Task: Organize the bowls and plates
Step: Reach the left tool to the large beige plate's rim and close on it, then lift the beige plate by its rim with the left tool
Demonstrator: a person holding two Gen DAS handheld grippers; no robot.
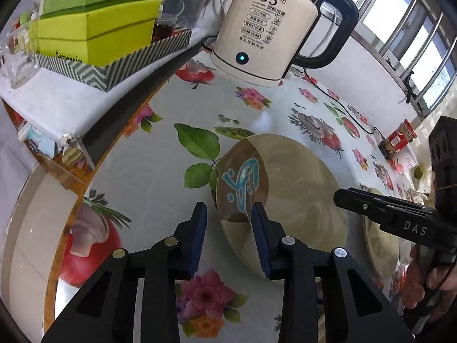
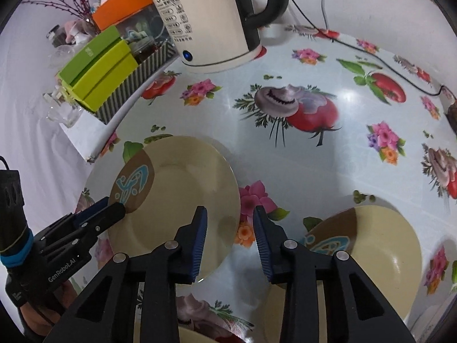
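Note:
A cream plate [image 1: 297, 200] with a brown patch and a blue motif lies flat on the flowered tablecloth. My left gripper [image 1: 228, 223] stands over its left rim, the jaws a narrow gap apart, and the pads do not press on it. In the right wrist view the same plate [image 2: 177, 183] has its right rim under my right gripper [image 2: 228, 225], which is also slightly parted and holds nothing. A cream bowl [image 2: 382, 245] with the same motif sits to the right. The left gripper [image 2: 114, 210] shows at the plate's brown patch, the right gripper [image 1: 342, 197] at its far side.
A cream electric kettle [image 1: 265, 28] stands behind the plate, its black cord [image 1: 345, 108] trailing right. Green boxes [image 1: 94, 28] sit in a striped tray at the back left. A red jar [image 1: 397, 140] lies far right. Another cream dish [image 2: 194, 335] shows at the bottom edge.

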